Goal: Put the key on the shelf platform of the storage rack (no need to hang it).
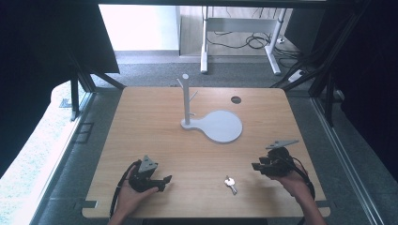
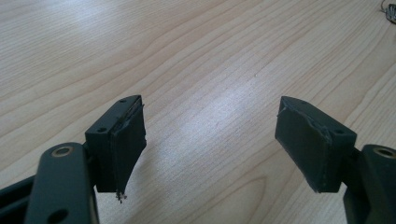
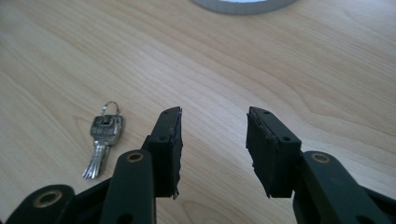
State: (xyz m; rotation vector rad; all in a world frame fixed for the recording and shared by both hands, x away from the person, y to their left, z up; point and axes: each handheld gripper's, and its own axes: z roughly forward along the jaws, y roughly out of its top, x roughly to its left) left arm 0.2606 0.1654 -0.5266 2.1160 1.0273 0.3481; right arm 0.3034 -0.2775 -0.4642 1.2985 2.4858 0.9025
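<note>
Key [image 1: 230, 184] near table's front edge [image 1: 197, 216], both tongs spread, empty, well apart.

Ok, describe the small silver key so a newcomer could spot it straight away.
Start at the light wooden table and look along its near edge, between the two black grippers. The small silver metal key on its ring lies flat there, nearer the right gripper, the only shiny loose item.

High view overlooks table [image 1: 197, 154]; gripper views skim its wood.
</note>
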